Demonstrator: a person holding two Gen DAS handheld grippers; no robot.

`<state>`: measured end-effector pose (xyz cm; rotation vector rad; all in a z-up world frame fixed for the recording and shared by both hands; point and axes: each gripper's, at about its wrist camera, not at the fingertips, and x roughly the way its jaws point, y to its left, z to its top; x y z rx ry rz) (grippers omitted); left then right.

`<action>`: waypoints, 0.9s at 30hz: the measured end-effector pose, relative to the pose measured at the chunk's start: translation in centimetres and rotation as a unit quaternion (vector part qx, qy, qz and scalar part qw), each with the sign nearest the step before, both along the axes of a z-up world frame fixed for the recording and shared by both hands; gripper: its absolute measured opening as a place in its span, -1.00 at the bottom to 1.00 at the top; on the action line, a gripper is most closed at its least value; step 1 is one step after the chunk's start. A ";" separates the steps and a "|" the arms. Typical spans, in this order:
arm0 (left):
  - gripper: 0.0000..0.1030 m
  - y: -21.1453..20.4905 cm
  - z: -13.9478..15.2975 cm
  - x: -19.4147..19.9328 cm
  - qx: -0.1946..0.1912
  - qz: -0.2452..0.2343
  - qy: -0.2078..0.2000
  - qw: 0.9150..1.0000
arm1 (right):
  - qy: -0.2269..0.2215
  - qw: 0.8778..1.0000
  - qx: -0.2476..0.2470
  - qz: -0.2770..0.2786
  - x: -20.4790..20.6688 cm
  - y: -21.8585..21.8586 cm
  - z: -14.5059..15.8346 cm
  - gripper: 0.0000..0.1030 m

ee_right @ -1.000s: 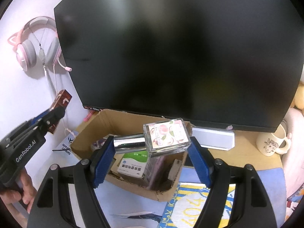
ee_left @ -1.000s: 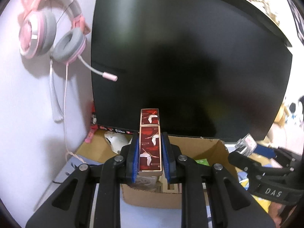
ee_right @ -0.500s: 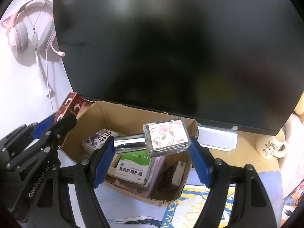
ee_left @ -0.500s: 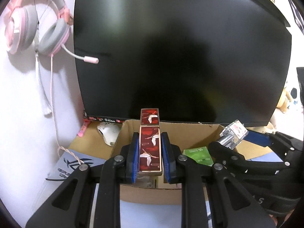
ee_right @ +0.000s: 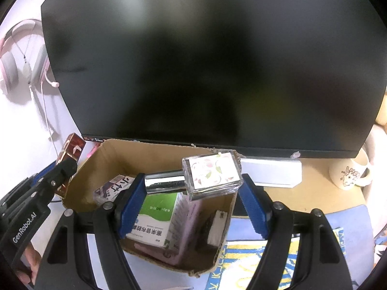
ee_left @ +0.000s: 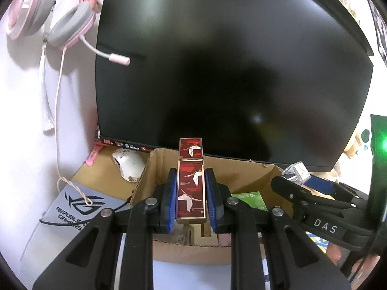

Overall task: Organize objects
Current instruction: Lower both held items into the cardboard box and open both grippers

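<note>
Two claws: left [ee_left: 191, 201] grips one lipstick [ee_left: 191, 186], right [ee_right: 192, 191] one perfume bottle [ee_right: 211, 176].

The left gripper [ee_left: 191, 193] is matte black plastic with blue ribbed pads and round silver screws at its linkages; its side reads "GenRobot.AI" in white. The right gripper [ee_right: 191, 200] matches it, lettered "DAS", with bare fingertips [ee_left: 335, 253] showing beneath.

box [ee_right: 113, 154]: matt brown cardboard, ragged edges
lipstick [ee_left: 190, 191]: glossy red lacquer, gold trim
bottle [ee_right: 212, 176]: clear glossy body, mirror-chrome cap
monitor [ee_left: 229, 72]: smooth black
</note>
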<state>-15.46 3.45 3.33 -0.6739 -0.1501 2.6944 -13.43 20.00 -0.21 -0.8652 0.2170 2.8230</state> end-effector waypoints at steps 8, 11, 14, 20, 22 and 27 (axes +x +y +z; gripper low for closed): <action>-0.60 0.3 -0.6 -0.2 -0.003 -0.009 0.008 1.000 | -0.012 1.000 -0.016 -0.006 -1.0 0.3 -1.2 0.58; -0.60 1.0 -1.0 -0.5 -0.026 0.004 0.002 1.000 | -0.018 1.000 -0.006 -0.007 -1.3 0.2 -1.7 0.58; -0.58 1.6 -1.2 -0.8 -0.056 0.022 -0.009 0.998 | -0.025 1.000 0.003 -0.002 -1.4 -0.1 -1.8 0.58; -0.41 1.8 -1.3 -0.9 -0.065 0.036 -0.023 0.997 | -0.025 1.000 -0.003 0.001 -1.2 -0.3 -1.8 0.58; -0.11 1.6 -1.2 -0.9 -0.067 0.044 -0.027 0.996 | -0.025 1.000 -0.003 0.003 -1.2 -0.3 -1.8 0.58; 0.78 0.6 -0.9 -0.8 -0.044 0.083 -0.022 0.995 | -0.008 1.000 -0.009 0.013 -0.6 -0.6 -1.1 0.62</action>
